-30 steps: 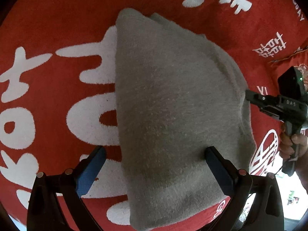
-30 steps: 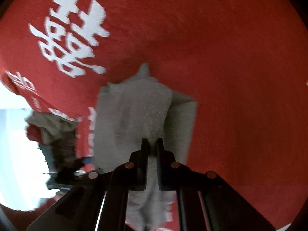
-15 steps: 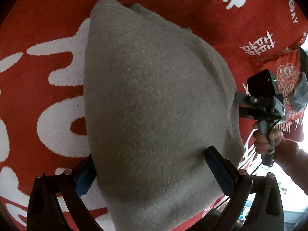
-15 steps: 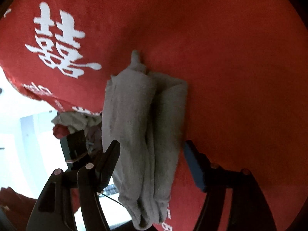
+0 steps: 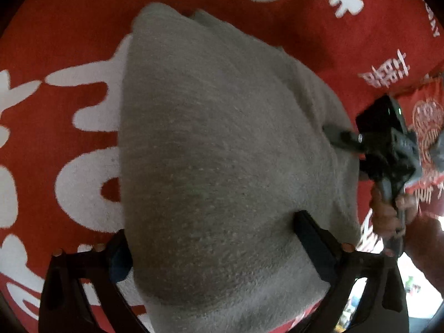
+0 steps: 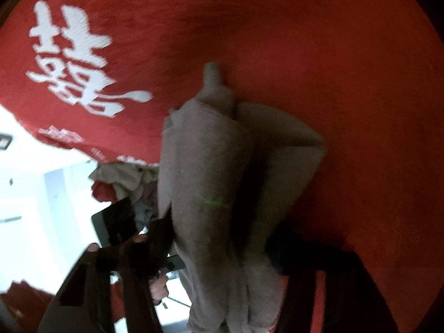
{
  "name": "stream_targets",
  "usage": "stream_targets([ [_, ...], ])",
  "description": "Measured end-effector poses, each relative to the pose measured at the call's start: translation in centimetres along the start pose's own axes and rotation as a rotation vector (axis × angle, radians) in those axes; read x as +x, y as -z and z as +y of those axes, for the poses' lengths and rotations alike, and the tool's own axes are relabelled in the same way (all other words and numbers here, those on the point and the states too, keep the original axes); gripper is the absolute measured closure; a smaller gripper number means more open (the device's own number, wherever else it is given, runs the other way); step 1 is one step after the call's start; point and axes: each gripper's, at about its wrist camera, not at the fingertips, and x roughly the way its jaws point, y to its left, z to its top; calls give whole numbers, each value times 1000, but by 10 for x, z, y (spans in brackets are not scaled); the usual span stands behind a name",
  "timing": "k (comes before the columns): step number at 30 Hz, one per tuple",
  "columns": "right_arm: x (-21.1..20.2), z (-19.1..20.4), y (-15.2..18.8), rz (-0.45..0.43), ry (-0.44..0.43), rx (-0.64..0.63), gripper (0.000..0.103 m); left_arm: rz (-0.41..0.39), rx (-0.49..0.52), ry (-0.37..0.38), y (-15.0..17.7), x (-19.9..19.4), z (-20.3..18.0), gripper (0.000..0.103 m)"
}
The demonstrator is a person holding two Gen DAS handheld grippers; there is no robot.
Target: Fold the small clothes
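A folded grey garment [image 5: 222, 152] lies on a red cloth with white characters [image 5: 69, 105]. The left gripper [image 5: 211, 247] straddles its near end, jaws wide, gripping nothing. The right gripper [image 6: 222, 238], likewise open, straddles its side, probably to squeeze the fold

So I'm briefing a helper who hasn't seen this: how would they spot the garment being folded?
Find the red cloth with big white characters covering the surface. On it lies a folded grey fleecy garment, between both grippers' open fingers. It is plain grey; the crumpled clothes pile at the cloth's edge is mixed-coloured.
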Motion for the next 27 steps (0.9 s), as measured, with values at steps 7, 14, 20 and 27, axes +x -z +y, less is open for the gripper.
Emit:
stream_targets([
  [7,-4,18,15,-52,-58,37,66,-72,-23,68,12,-31,14,44],
  [14,-5,57,45,-88,-102,28,66,-112,33,115,34,-73,15,44],
  [20,8,99,83,-99,-118,13,66,-144,35,124,69,-123,36,44],
  [27,61,118,120,-69,-142,46,66,-144,25,45,108,-141,85,44],
])
